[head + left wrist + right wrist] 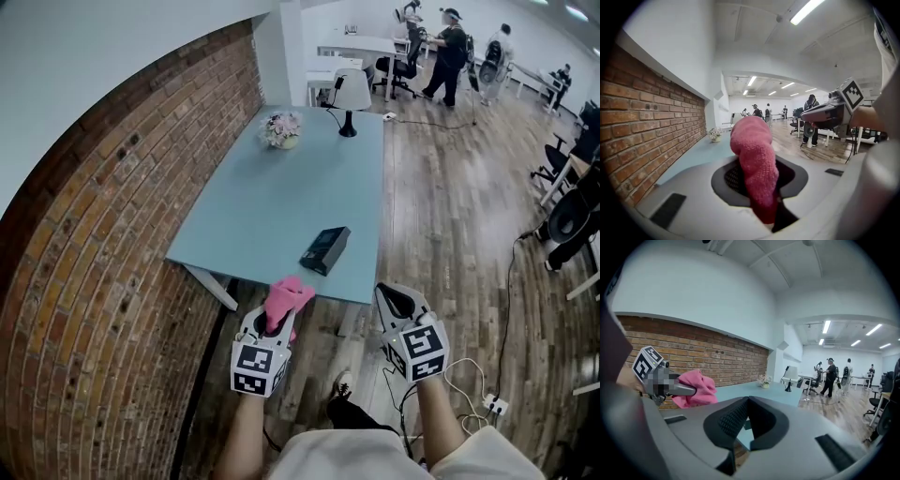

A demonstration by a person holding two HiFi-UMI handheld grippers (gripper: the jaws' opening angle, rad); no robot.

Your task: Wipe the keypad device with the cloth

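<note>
Closest to me I see the person's pale shirt (361,457) and two bare arms, one behind each tool. The left gripper (274,323) is clamped tight on the cloth (287,298). The cloth is pink and fuzzy. It is bunched up and sticks out in a fat roll past the tips. The right gripper (393,298) has its jaws pressed together with nothing in them. Both grippers hang in the air over the wood floor (441,216), just short of the near edge of the table (272,202), and they are side by side with a gap between them.

The keypad device (325,249) lies flat on the table, close to that near edge. It is in front of the grippers, about midway between the two, and touches neither one. It is a small dark box, longer than it is wide. In the head view its long side runs away from me and leans a little to the right. I cannot make out its keys from here.

Farther back on the light blue table stand a pot of flowers (281,129) and a white lamp (351,94). A brick wall (112,244) runs along the left.
</note>
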